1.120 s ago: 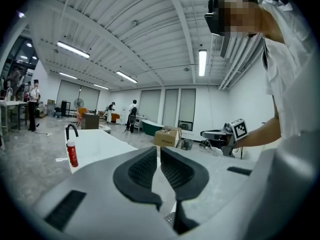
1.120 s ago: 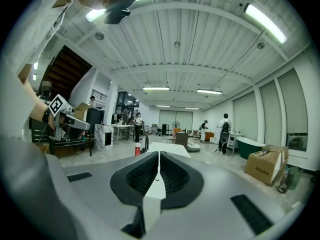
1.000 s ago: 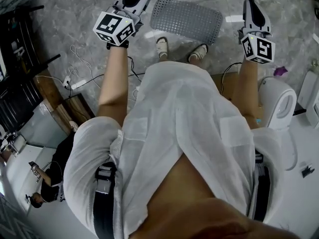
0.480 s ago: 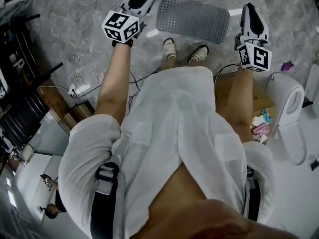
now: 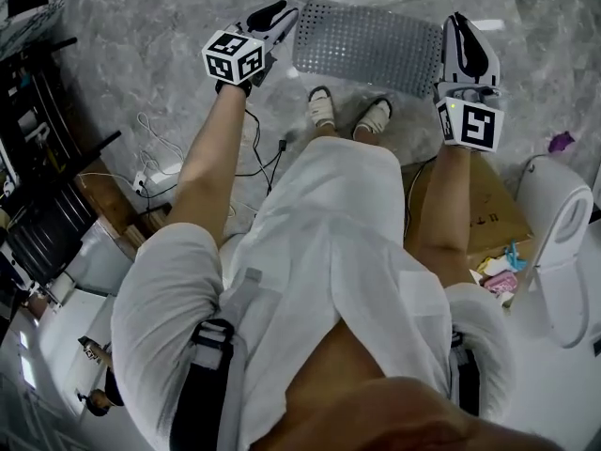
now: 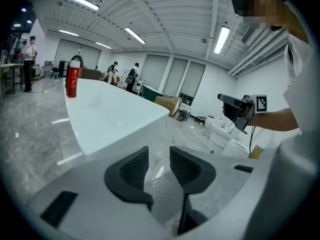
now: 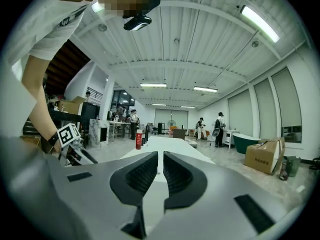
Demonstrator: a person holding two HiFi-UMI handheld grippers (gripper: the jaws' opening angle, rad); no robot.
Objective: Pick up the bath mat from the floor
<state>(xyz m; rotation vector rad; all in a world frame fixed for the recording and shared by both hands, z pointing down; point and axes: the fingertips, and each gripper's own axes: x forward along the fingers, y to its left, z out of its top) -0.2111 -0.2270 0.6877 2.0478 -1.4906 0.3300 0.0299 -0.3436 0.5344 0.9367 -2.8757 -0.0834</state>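
A person bends over a grey marbled floor (image 5: 141,36) with a two-jaw gripper in each hand; the bath mat (image 5: 366,43), grey and perforated, lies flat on the floor at 12 o'clock from the person's white sandals (image 5: 322,108). The left gripper (image 5: 280,14) sits low at the mat's 9 o'clock edge, pointing slantwise down; its jaws have just been opening and stand released, a modest gap between the pads. In the left gripper view a corner of the mat shows through that gap, just beneath the jaws, with no pad pressing on it. The right gripper (image 5: 457,28) is at the mat's 3 o'clock edge; in its own view the jaws are clenched to a thin slit with nothing between them. The mat spans the space between the two grippers. At 4 o'clock from the right gripper a brown cardboard box (image 5: 484,209) sits on the floor, a white toilet (image 5: 556,224) just beyond it at 3 o'clock; black and white cables (image 5: 258,148) trail across the floor at 6 o'clock from the left gripper. In the left gripper view a red canister (image 6: 73,81) stands on a long white counter (image 6: 110,116) at 10 o'clock from the jaws.
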